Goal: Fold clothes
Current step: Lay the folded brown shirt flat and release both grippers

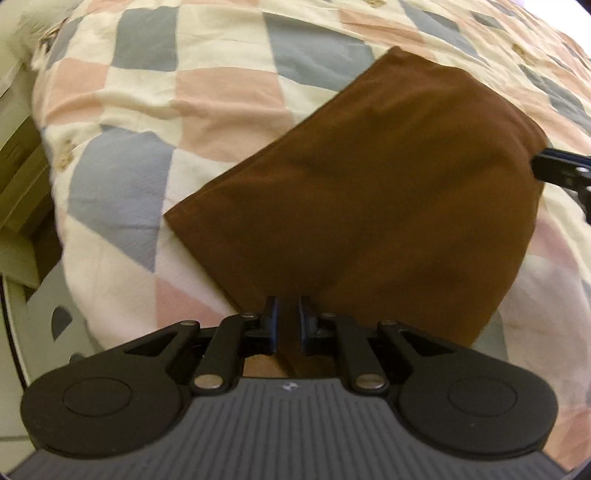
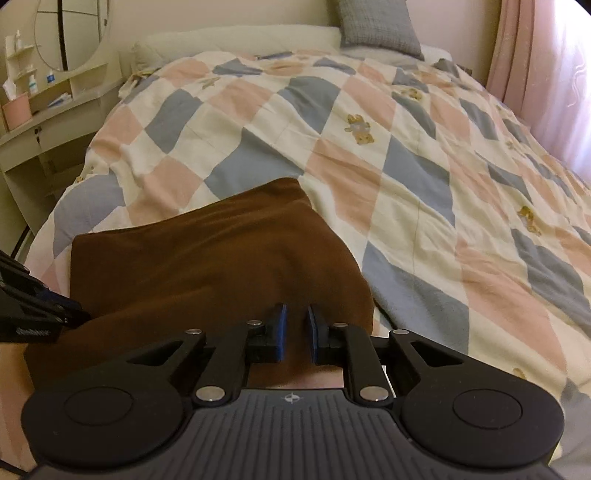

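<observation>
- Two tools hang over one folded brown garment [image 1: 369,192] that lies flat on a bed covered by a checked quilt [image 1: 192,92] in pink, grey-blue and cream.
- Plenty of bare quilt lies beyond the garment's far edge and to its right in the right wrist view, running up to a grey cushion [image 2: 376,26] at the head of the bed.
- On the left of that view the bed's edge drops off beside a cream dresser [image 2: 40,133] with a round mirror [image 2: 72,33]; a pink curtain [image 2: 532,55] hangs along the right side.
- In the left wrist view the garment shows as a neat four-sided shape, one corner pointing away up the quilt, its left edge straight and crisp.
- Left tool [image 1: 288,319]: its jaws stand narrowly apart over the garment's near corner. Brown cloth shows in the gap, but the blue pads do not appear to press on it.
- Right tool [image 2: 296,330]: its jaws also stand a narrow way apart, above the garment's near edge, with cloth seen through the gap and no pinch visible.
- Each tool's tip shows in the other's view, at the garment's opposite side edges, close to the cloth; whether they touch it I cannot tell.
</observation>
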A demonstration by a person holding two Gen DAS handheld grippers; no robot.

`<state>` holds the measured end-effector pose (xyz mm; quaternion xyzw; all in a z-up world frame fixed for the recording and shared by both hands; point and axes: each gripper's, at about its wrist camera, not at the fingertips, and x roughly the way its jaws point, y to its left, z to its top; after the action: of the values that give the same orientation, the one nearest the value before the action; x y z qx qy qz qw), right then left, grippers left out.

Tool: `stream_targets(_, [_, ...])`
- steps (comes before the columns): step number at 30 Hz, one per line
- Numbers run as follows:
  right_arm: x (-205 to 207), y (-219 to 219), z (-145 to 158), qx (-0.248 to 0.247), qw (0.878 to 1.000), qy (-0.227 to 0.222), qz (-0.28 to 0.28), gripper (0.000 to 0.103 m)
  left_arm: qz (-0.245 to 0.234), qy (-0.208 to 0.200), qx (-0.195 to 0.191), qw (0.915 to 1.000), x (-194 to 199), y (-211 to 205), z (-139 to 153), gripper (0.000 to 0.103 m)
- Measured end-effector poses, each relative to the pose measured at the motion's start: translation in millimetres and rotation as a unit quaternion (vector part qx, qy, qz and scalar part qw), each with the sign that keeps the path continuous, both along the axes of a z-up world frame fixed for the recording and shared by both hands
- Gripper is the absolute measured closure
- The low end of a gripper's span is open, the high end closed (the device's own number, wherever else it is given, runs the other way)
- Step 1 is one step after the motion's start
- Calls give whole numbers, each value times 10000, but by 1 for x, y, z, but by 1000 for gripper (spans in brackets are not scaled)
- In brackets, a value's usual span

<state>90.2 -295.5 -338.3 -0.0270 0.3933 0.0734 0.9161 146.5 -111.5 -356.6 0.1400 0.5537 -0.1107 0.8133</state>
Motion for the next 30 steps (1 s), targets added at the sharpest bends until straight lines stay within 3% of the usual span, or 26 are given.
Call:
stream_targets(9, [-34,-35,38,215,9989,-107,-399,82,223,-52,360,9991,-40,-1,35,93])
stream_targets(13, [-56,-46,56,187,9987,-211,-421,76,290,-116,380,9988,-63,-6,56,93])
stream_targets(20, [-96,-57,88,178,9987,-256,-408,74,335,-270,378,9984,-103,-16,95,92])
stream_targets(30, [-130,-91,124,209,9977,-264,-584,73,326,-540,428,9971,-124,-25,138,92])
